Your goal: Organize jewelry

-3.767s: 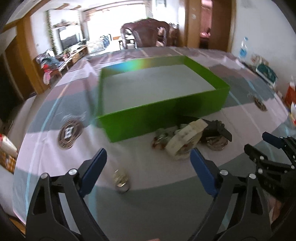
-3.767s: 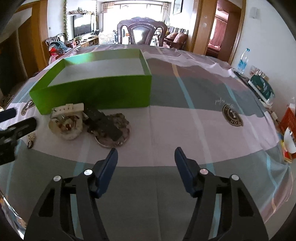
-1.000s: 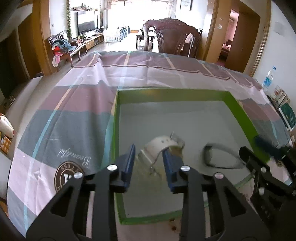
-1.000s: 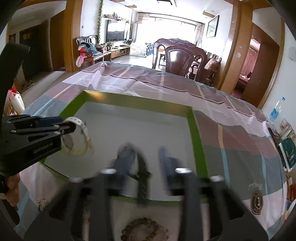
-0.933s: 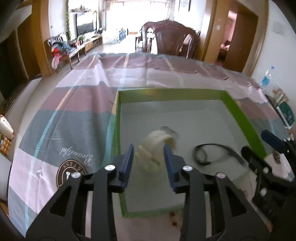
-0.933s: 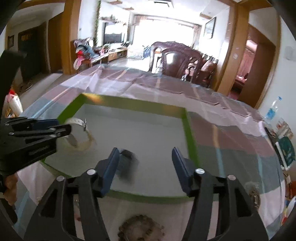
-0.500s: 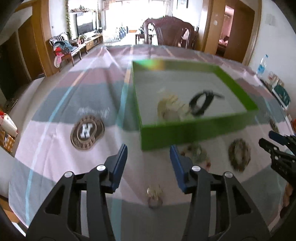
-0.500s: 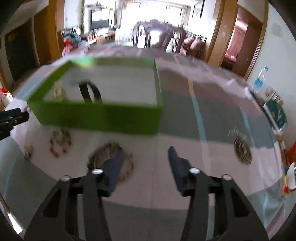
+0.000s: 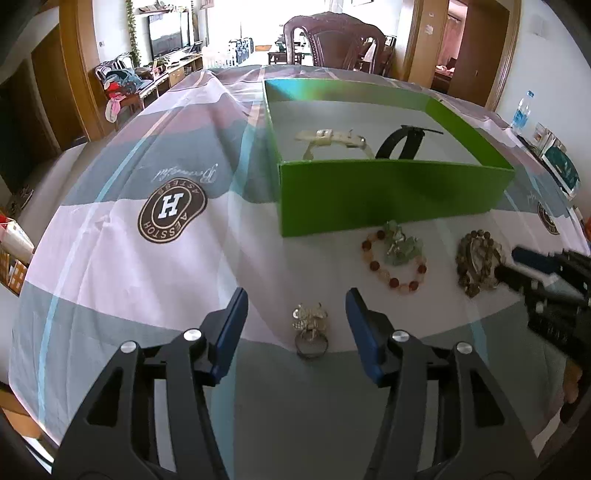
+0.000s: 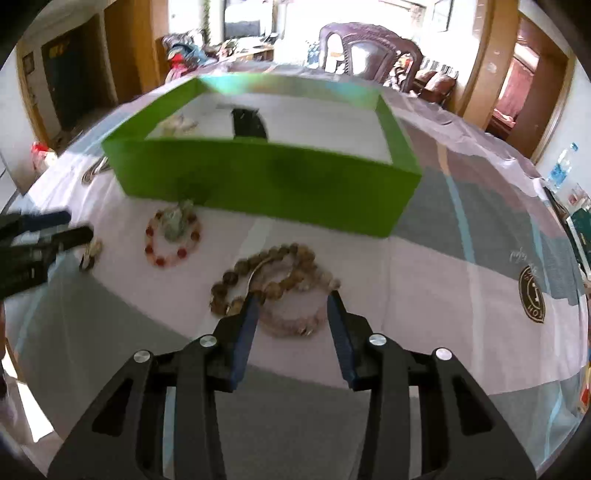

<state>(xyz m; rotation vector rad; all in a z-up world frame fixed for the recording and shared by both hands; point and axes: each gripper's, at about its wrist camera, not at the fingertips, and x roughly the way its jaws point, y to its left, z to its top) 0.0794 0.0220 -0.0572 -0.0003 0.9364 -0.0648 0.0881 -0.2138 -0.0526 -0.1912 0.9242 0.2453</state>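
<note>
Daylight pours from the blown-out window (image 9: 255, 22) at the far end of the room, washing the tabletop (image 9: 110, 258) evenly. The green box (image 10: 266, 184) shows a rainbow glare along its far rim and casts soft shadows. Both views bow strongly with dark corners. The right wrist view is smeared, probably motion blur.

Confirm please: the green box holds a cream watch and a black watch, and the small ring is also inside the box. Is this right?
Not quite. The green box does hold the cream watch and the black watch, but the small ring is not inside. It lies on the tablecloth outside the box, between the open fingers of the left gripper. The left wrist view shows this.
</note>
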